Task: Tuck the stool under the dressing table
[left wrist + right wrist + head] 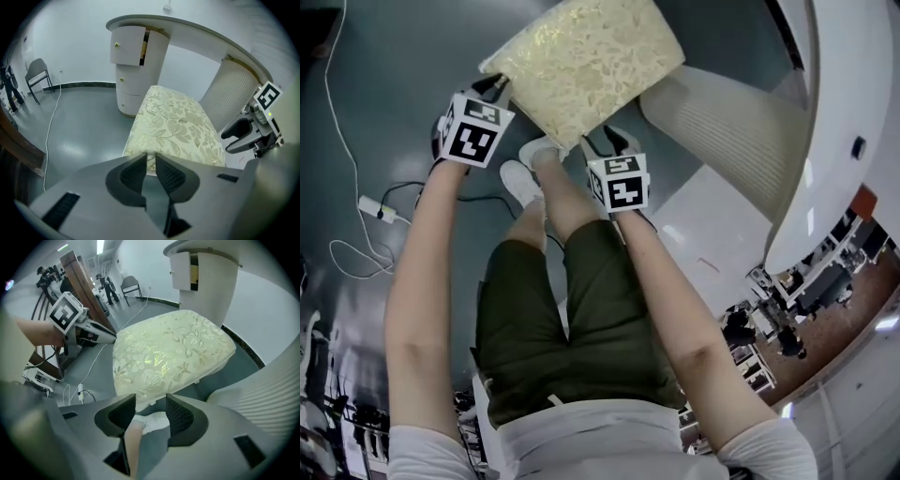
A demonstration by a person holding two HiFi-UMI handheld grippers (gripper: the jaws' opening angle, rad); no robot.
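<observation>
Cable [50,117]: left of my left tongs, a white line across the grey floor toward a chair [37,72] by the wall.
Left tongs [149,154]: almost together, only a thin slit, pinching the stool's near left corner.
Pedestal [136,70]: ahead of my left tongs, under the desk [187,26]; top door ajar, something yellow inside, I cannot tell what.
Stool [173,126]: between both tongs and ahead of them, cream floral cushion, far end toward the pedestal.
Right tongs [151,398]: partly apart, clamped on the stool's near right corner; my white shoe [152,420] shows below.
Ribbed support [229,93]: right of the stool, just beyond my right tongs.
</observation>
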